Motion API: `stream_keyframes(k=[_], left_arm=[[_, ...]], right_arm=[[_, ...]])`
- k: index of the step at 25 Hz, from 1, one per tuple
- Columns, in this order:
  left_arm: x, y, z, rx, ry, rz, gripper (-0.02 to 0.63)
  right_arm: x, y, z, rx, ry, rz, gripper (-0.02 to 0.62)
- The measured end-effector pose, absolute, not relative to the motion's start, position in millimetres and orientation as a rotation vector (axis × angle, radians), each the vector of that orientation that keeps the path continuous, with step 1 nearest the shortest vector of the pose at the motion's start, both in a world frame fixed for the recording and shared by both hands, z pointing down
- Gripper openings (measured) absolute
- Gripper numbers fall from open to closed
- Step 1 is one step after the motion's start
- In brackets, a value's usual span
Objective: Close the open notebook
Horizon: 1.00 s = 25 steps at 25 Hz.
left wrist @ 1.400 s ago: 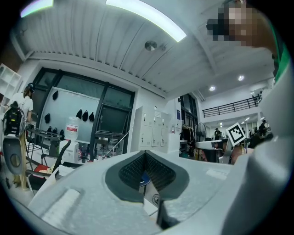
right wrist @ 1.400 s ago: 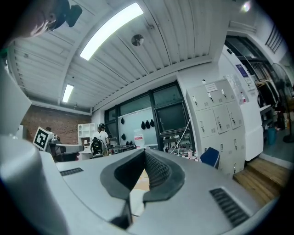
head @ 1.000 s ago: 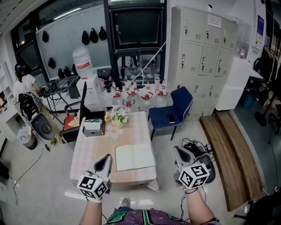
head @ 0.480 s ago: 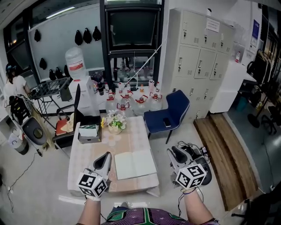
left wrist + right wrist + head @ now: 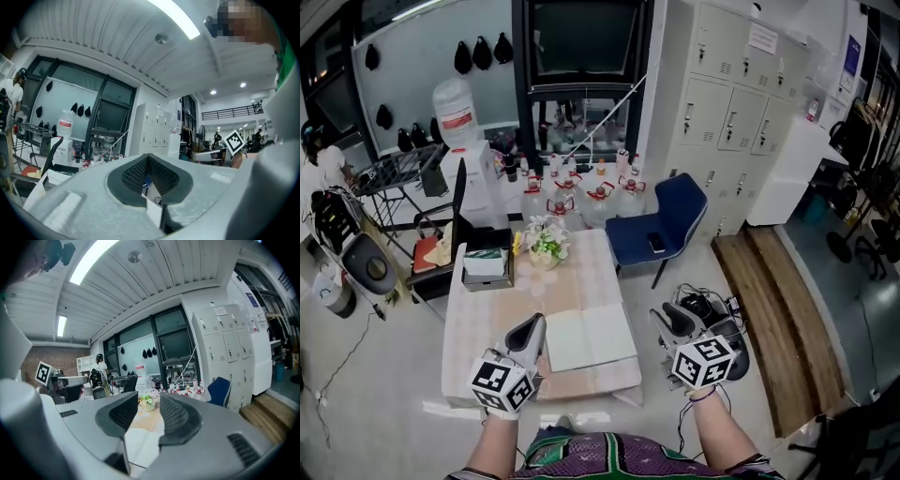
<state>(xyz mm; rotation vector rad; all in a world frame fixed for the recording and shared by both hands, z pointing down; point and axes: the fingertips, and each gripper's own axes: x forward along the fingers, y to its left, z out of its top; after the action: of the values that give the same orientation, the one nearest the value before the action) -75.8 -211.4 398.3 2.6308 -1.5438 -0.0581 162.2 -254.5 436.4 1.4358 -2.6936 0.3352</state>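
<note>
Open white-paged notebook lies flat on the beige checked-cloth table, nr the near edge, centre-right. L gripper sits just beside its left page, jaws together w/ nothing between them, as the left gripper view shows. R gripper hangs off the table's right side, near the right page but apart from it. Its jaws are opening w/ nothing between them, and the pages show beyond the gap in the right gripper view.

Risks, as I judge them:
- R jaws may catch one thin sheet instead of the whole right half, so a page creases or tears.
- Nothing pins the notebook, so a sideways flip could slide it on the cloth or ruck the cloth up.
- It lies close to the near edge, so a push that way could tip it off.
- L jaws closed can only press, not grip. If they press too far in, they block the fold.

Counts:
- notebook: 1
- grippers: 2
- table: 1
- open cardboard box, far left: 1
- small flower pot: 1
- blue chair, far right: 1
- floor jugs beyond the table: several, can't count.
</note>
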Motion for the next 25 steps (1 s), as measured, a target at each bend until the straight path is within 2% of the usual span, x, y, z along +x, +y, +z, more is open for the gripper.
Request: stream_keyframes(k=[11,25], left_arm=[[-65.8,-227.0,424.5,2.616,-1.475,-0.012,0.017],[-62.1,-239.4,456.9,2.572,-1.419,0.051,0.017]], right_arm=[[148.3,-275.5,493.3,1.356,-2.615,0.431,0.13],[142.1,-293.0,605.8,1.264,-2.441,0.639,0.13]])
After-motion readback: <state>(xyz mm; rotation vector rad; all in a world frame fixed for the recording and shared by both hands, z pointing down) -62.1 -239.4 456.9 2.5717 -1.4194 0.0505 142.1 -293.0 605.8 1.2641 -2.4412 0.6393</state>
